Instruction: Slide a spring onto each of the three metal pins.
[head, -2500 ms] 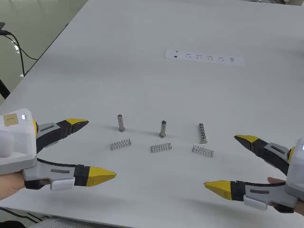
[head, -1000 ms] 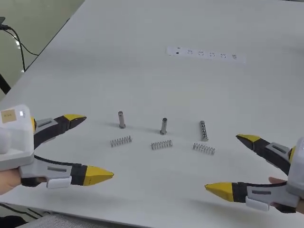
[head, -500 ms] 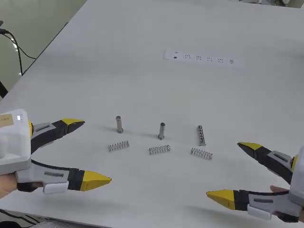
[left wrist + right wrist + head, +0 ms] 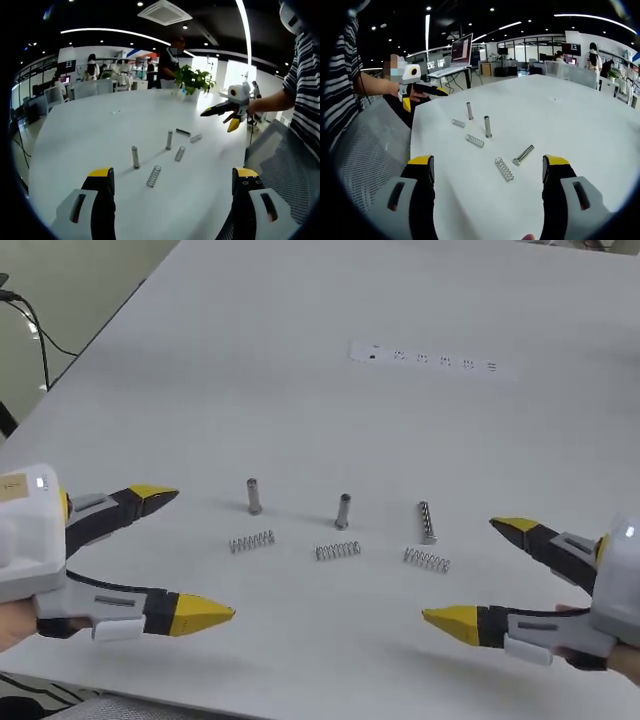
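- The left gripper point(image 4: 183, 554) hovers over the white table point(image 4: 300, 390) at 8 o'clock in the head view. Its jaws are spread wide and grasp nothing.
- The right gripper point(image 4: 478, 572) hovers at 4 o'clock, its jaws also spread wide and empty.
- 3 metal pins sit in a row between the 2 grippers, near the middle of the head view.
- The left pin point(image 4: 253, 495) and the middle pin point(image 4: 343, 510) stand upright.
- The right pin point(image 4: 426, 522) lies on its side, which the right gripper view makes plain.
- 3 springs lie flat in a second row: the left spring point(image 4: 251, 541), the middle spring point(image 4: 338, 551) and the right spring point(image 4: 427, 560).
- Each spring rests at about 6 o'clock of its pin, near it but apart, loose on the table.
- In the left gripper view the pins and springs lie ahead between the 2 yellow-tipped jaws. The right gripper shows at 2 o'clock, with a striped sleeve point(image 4: 305, 75) beyond it.
- In the right gripper view the right spring and right pin are nearest, between the jaws. The left gripper shows at 10 o'clock.
- A white power strip point(image 4: 430, 359) lies far up the table at 12 o'clock in the head view.
- A dark cable point(image 4: 38, 335) hangs off the table's edge at 10 o'clock.
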{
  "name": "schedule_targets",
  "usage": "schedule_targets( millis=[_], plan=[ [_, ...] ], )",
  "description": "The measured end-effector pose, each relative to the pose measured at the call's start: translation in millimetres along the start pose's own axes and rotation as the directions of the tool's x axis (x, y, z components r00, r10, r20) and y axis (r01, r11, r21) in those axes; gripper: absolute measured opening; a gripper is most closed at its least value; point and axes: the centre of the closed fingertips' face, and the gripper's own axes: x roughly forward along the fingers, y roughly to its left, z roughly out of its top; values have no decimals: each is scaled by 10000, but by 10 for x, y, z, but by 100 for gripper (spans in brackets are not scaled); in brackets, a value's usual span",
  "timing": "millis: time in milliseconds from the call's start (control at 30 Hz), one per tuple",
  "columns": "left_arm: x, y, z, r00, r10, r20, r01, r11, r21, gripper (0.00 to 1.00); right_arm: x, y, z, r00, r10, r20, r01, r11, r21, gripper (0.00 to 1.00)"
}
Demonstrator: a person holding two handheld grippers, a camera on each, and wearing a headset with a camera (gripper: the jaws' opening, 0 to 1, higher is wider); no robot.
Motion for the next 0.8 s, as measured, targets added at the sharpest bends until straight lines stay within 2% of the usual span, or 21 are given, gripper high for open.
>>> schedule_targets(
  millis=[67,133,167,267,367,433,567,800],
  plan=[
    [-3,1,-2,10000,-7,-12,7,10000,6,97,26,-31,33,10000,-58,-36,58,9999,99,88],
    [-4,8,0,10000,13,-4,-13,10000,-4,97,52,-51,80,10000,20,-63,-17,9988,483,84],
    [-5,11,1,10000,21,0,-21,10000,-5,97,67,-84,101,9999,-90,-118,98,9979,642,84],
    [-3,8,6,10000,-2,28,2,10000,-16,97,110,-153,102,9991,-183,-372,209,9972,721,83],
    [-1,7,11,10000,-22,55,22,10000,-27,97,140,-230,114,9975,-291,-638,352,9946,975,77],
    [2,2,9,10000,-46,49,46,10000,-14,97,162,-222,144,9980,-85,-630,181,9877,1550,72],
    [9,-5,10,10000,-83,51,84,10000,-19,97,222,-305,164,9958,-277,-872,439,9807,1908,70],
    [18,-15,21,9998,-72,198,75,9999,-128,97,341,-451,147,9880,-494,-1466,879,9590,2694,57]
  ],
)
